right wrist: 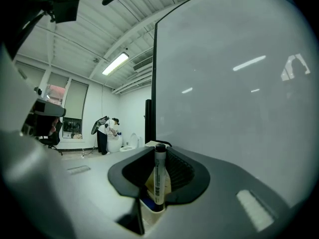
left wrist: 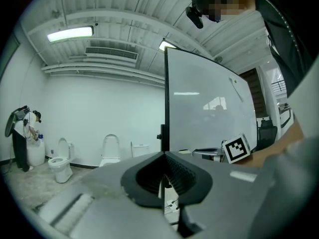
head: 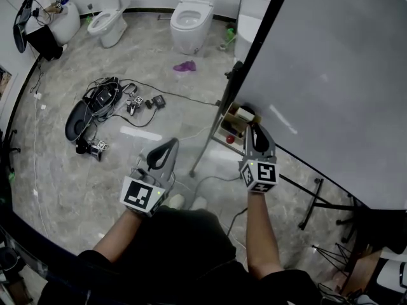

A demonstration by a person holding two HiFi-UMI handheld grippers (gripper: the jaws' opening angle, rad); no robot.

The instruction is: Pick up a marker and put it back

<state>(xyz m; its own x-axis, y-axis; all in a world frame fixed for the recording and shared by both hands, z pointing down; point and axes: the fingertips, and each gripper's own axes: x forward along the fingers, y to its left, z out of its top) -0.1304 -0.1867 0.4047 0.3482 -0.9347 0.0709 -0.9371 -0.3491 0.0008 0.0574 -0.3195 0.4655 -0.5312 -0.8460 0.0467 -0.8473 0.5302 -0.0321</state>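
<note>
A white marker [right wrist: 159,176] with a black cap stands upright between the jaws of my right gripper [right wrist: 158,156], which is shut on it. In the head view this gripper [head: 253,132] points at the small tray [head: 230,123] at the lower left corner of the whiteboard [head: 331,75], and the marker itself is hidden by the jaws. My left gripper [head: 166,149] hangs lower left of it over the floor. Its jaws meet at the tips in the left gripper view [left wrist: 164,156], with nothing between them. The whiteboard [right wrist: 239,83] fills the right of the right gripper view.
The tray holds a few small items. The whiteboard's stand legs [head: 314,201] spread over the marble floor. Cables and gear [head: 102,100] lie on the floor at left. Two toilets [head: 191,18] [head: 109,14] stand at the far wall, with a purple scrap [head: 185,66] near them.
</note>
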